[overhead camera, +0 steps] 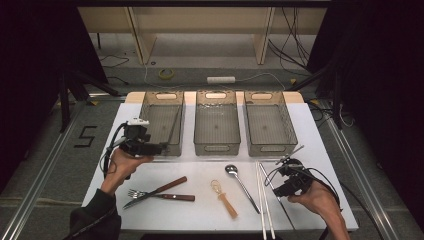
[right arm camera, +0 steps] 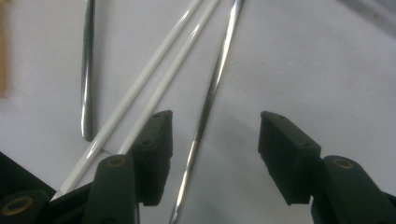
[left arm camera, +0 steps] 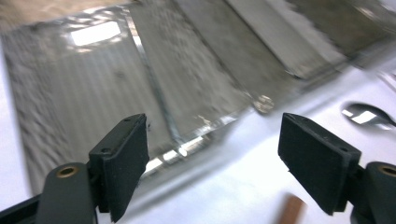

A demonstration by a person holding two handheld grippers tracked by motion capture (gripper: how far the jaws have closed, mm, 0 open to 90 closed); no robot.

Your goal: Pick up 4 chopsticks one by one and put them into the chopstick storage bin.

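The white counter (overhead camera: 210, 210) carries three clear mesh-walled bins along its far edge: a left bin (overhead camera: 161, 146), a middle bin (overhead camera: 216, 145) and a right bin (overhead camera: 271, 144). A loose spread of utensils lies along the near edge.

The left gripper (overhead camera: 161, 148) hovers at the near rim of the left bin, its jaws spread with nothing between them; its own view, blurred, looks across that bin's floor.

The right gripper (right arm camera: 214, 154) hangs low over the near right corner of the counter. Its jaws stand spread on either side of a steel chopstick (right arm camera: 210, 98), which lies flat on the counter and runs up between them; neither pad presses on it yet. Just beside it lie two white chopsticks (right arm camera: 154, 70) and, farther toward the middle, a steel spoon (overhead camera: 241, 182).

Nearer the left edge lie a knife (overhead camera: 156, 192) and a fork (overhead camera: 161, 195), crossed, both with dark wooden handles, and a small whisk (overhead camera: 223, 197) with a pale wooden handle sits at mid-counter.

The steel chopstick looks light, rigid and slick, and it is thin enough to roll or skid away as the pads shut. Taking it near its middle, with the pads square across the shaft, should keep it from tipping or swinging once lifted.
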